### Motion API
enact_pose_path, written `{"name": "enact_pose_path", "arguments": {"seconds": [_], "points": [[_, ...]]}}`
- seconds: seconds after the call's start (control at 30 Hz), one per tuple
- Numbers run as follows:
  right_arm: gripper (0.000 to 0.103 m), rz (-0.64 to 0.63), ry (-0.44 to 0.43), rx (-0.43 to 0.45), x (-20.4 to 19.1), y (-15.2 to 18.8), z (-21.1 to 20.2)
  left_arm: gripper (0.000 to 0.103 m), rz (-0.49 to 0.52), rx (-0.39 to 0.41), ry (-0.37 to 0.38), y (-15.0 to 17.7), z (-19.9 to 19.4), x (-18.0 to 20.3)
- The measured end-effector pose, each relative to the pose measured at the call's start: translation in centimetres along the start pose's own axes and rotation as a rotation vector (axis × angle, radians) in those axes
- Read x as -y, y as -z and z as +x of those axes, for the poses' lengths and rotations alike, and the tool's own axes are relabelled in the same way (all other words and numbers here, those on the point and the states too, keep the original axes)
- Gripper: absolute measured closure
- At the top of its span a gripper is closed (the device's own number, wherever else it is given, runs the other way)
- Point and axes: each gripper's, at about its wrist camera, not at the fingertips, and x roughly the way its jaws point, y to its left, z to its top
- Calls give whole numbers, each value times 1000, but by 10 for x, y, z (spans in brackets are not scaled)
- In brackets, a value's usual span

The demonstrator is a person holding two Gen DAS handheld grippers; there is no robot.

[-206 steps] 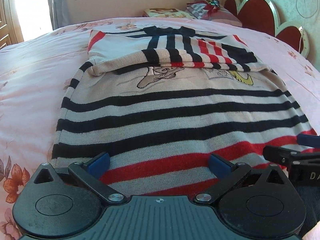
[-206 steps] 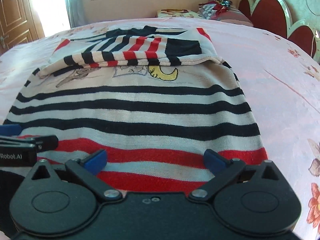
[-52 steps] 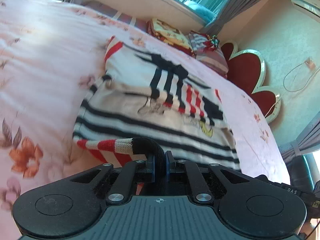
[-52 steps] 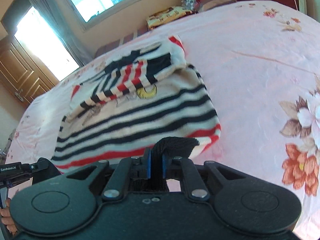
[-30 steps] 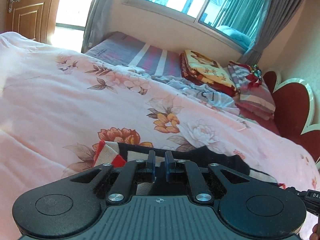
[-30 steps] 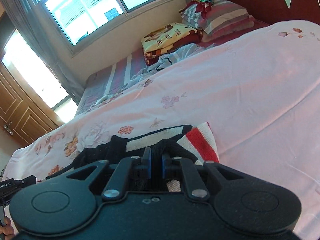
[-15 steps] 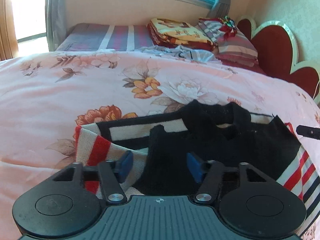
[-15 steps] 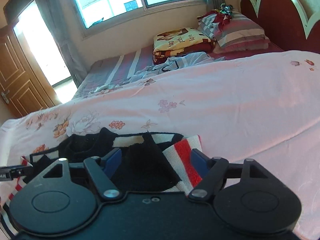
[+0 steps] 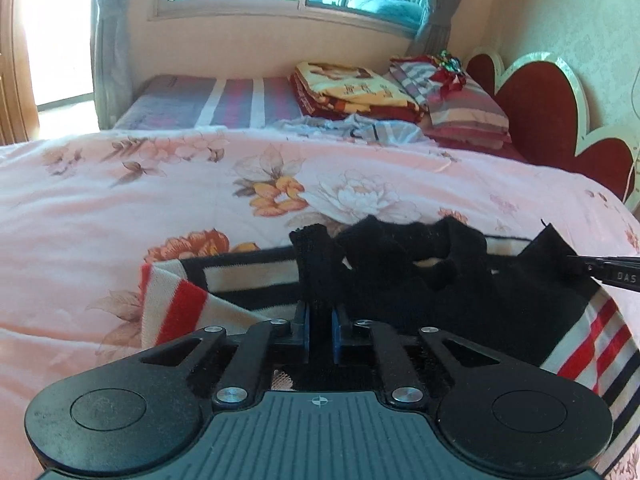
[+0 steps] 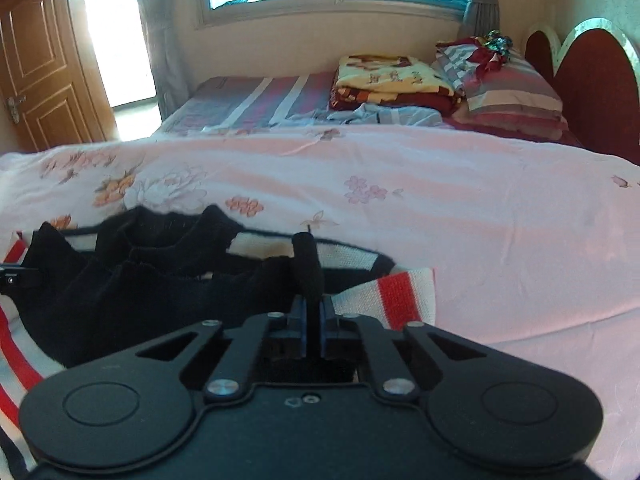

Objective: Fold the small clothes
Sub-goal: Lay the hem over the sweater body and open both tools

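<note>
A small striped knit sweater (image 9: 460, 300), cream with black and red bands, lies folded over on the pink floral bedspread (image 9: 120, 200). Its black hem lies by the black collar. My left gripper (image 9: 319, 330) is shut on a pinch of the black hem (image 9: 314, 264) at the left side. My right gripper (image 10: 311, 326) is shut on the black hem (image 10: 307, 264) at the right side, next to a red and cream cuff (image 10: 394, 294). The sweater also shows in the right wrist view (image 10: 140, 280). The right gripper's tip (image 9: 608, 270) shows in the left wrist view.
Folded blankets (image 9: 352, 92) and striped pillows (image 9: 460, 100) lie at the bed's far end under the window. A crumpled light blue garment (image 10: 384, 114) lies before them. A red headboard (image 9: 536, 108) is at the right, a wooden door (image 10: 36, 68) at the left.
Both grippers were open over the folded sweater half a second ago; now both have shut on the black hem. Before that they carried the hem up over the collar.
</note>
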Motion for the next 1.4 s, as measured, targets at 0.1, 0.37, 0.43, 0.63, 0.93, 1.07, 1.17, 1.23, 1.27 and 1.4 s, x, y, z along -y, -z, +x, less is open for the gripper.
{"name": "enact_pose_path", "arguments": {"seconds": [0.1,0.37,0.43,0.63,0.93,1.07,1.17,1.23,1.27,1.4], "points": [[97,82,0,69,10,-11,-10,97,-47,39,-50,-8,-1,-13],[96,106,99,-11,16,-10,24,97,-16,-30,-146,6,33,-18],[96,81,96,-39,17,-3,31,93,1,-21,-160,5,29,-14],[66,64,108,75,9,-15,-10,12,-78,118,-133,-5,-23,-14],[71,-44,28,14,-52,-17,25,12,-34,-44,-126,4,44,17],[72,-77,136,1,-32,5,50,12,39,-8,-146,14,44,20],[83,-4,108,10,-15,6,43,13,-8,2,-135,12,34,14],[83,14,123,-3,-18,2,37,12,-16,12,-150,13,19,13],[77,30,120,-1,-20,1,30,12,0,22,-153,15,10,15],[70,-1,27,38,-44,8,-6,12,103,46,-113,28,-25,35]]}}
